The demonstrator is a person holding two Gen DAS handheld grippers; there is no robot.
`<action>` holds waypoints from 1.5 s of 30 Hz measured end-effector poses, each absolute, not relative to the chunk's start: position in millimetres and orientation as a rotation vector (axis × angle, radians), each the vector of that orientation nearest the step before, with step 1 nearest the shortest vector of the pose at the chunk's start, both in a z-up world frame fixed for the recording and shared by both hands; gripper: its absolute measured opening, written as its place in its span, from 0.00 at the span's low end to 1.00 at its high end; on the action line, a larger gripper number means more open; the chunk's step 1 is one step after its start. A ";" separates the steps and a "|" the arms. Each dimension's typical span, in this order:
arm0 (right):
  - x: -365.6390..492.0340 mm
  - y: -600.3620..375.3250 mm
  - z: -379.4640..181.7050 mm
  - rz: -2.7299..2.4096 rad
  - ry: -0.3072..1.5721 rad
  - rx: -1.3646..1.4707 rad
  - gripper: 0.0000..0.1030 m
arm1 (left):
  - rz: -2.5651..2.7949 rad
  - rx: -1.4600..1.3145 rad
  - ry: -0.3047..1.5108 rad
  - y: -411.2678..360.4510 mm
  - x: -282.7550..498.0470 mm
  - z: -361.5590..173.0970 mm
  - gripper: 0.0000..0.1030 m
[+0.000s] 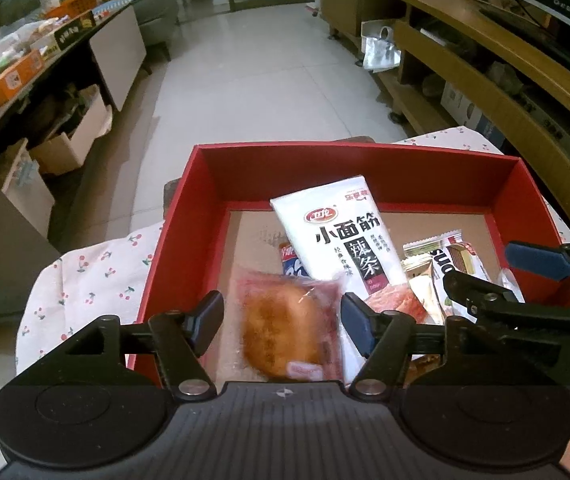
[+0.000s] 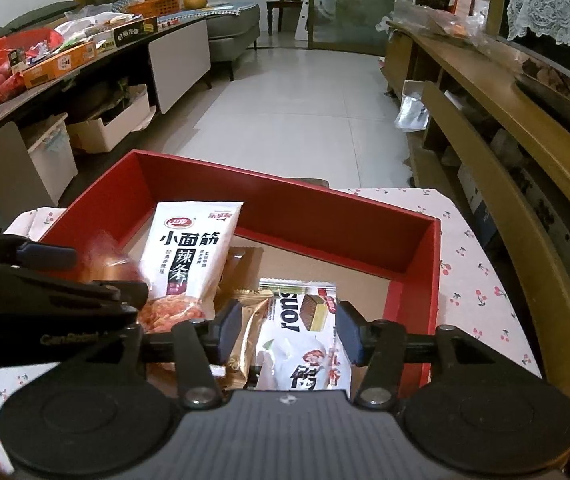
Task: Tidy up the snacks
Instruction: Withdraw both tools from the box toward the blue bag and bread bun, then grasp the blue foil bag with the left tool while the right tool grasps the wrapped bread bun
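Observation:
A red box (image 1: 349, 152) (image 2: 285, 200) stands on a cherry-print cloth (image 1: 93, 276) (image 2: 477, 264) and holds several snack packets. My left gripper (image 1: 281, 318) is open over the box's near left part. A pink-wrapped bread packet (image 1: 285, 332) (image 2: 105, 260) shows blurred between its pads, which do not press on it. My right gripper (image 2: 289, 330) (image 1: 505, 278) is open over a white wafer packet (image 2: 301, 336) (image 1: 457, 264) that lies in the box. A white spicy-strip bag (image 1: 345, 240) (image 2: 193, 248) leans in the middle. The left gripper (image 2: 93, 272) reaches in at the left of the right wrist view.
A gold wrapper (image 2: 245, 332) and a blue packet (image 1: 291, 264) lie under the others. A low table (image 1: 1, 84) (image 2: 57, 64) with snack boxes runs along the left. A wooden cabinet (image 1: 485, 80) (image 2: 505, 128) runs along the right, with tiled floor (image 1: 265, 72) between them.

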State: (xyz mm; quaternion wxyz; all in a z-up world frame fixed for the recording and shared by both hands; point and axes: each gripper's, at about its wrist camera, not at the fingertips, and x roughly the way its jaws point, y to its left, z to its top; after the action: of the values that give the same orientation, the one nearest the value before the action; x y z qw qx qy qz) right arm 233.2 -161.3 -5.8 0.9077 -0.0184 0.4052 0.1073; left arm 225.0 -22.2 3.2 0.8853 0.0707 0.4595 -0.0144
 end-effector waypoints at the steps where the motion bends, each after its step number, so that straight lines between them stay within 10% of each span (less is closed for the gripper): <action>1: 232.5 -161.3 -4.9 0.221 0.834 -0.039 0.64 | -0.029 0.149 0.953 -22.6 223.8 3.9 0.70; 45: 121.0 -179.7 20.9 0.224 0.860 0.016 0.66 | -0.114 0.058 1.119 -14.3 158.8 -37.1 0.82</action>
State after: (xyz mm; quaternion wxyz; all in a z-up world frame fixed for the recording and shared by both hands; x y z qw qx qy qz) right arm 121.0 -179.7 20.9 0.9029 0.0077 0.4159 0.1083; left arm 158.8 -14.3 -37.1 0.8456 0.0273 0.5304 -0.0539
